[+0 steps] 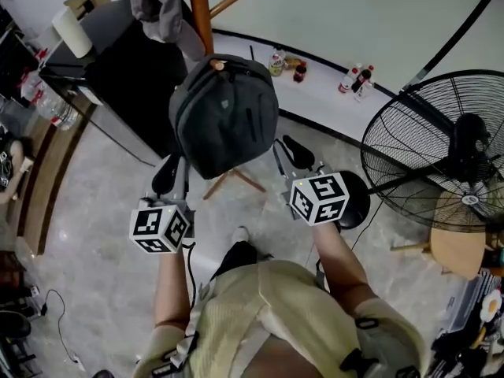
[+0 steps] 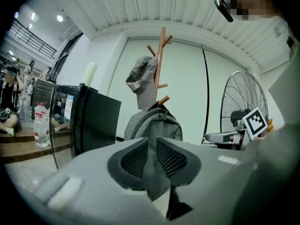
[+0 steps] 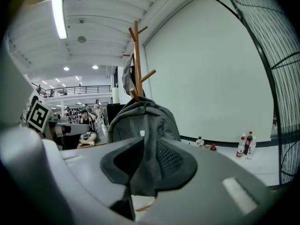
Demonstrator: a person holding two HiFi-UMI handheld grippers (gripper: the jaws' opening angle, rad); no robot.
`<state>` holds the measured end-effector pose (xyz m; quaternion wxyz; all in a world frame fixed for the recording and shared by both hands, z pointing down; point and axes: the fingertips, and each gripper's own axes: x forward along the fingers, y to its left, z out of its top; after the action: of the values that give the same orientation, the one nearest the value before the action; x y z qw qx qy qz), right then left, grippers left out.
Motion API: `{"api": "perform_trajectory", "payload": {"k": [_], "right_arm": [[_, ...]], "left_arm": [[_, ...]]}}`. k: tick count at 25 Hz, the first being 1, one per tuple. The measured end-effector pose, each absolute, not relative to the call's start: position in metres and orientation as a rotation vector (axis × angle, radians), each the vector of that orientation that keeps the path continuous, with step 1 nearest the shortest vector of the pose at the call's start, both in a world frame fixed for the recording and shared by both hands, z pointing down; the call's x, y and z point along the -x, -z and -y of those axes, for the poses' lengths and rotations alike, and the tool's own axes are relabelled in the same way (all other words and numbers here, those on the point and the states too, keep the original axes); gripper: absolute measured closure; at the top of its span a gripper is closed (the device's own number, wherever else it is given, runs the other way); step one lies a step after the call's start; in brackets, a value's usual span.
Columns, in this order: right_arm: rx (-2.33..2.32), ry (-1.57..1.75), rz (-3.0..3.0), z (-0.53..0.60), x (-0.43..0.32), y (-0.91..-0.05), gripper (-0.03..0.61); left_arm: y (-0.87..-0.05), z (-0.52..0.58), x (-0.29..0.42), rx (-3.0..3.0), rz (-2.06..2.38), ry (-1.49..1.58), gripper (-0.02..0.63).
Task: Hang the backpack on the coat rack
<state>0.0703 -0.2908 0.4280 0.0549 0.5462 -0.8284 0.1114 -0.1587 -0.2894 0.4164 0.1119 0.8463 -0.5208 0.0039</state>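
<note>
A dark grey backpack (image 1: 224, 116) hangs upright against the wooden coat rack (image 1: 199, 6), and a peg tip (image 1: 216, 65) shows at its top handle. Whether the handle rests on the peg I cannot tell. My left gripper (image 1: 167, 176) is below the bag on the left and my right gripper (image 1: 295, 152) is below it on the right. In the left gripper view the left gripper (image 2: 151, 149) is shut on a grey shoulder strap, with the backpack (image 2: 152, 123) just ahead. In the right gripper view the right gripper (image 3: 145, 153) pinches the other strap below the backpack (image 3: 140, 118).
A grey cap (image 1: 157, 2) hangs higher on the rack. A black cabinet (image 1: 126, 61) stands to the left, a large floor fan (image 1: 449, 148) and a wooden stool (image 1: 457, 246) to the right. Bottles (image 1: 354, 79) stand by the wall. A person sits at the far left (image 1: 8, 164).
</note>
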Motion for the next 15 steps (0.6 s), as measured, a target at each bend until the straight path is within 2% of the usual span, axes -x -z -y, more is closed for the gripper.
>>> {"api": "perform_trajectory", "payload": {"k": [7, 15], "right_arm": [[-1.689, -0.278, 2.552, 0.266, -0.072, -0.409, 0.575], [-1.690, -0.310, 2.553, 0.237, -0.079, -0.407, 0.575]], "left_arm": [[-0.405, 0.265, 0.153, -2.510, 1.516, -0.031, 0.611], [-0.406, 0.240, 0.140, -2.516, 1.486, -0.048, 0.615]]}}
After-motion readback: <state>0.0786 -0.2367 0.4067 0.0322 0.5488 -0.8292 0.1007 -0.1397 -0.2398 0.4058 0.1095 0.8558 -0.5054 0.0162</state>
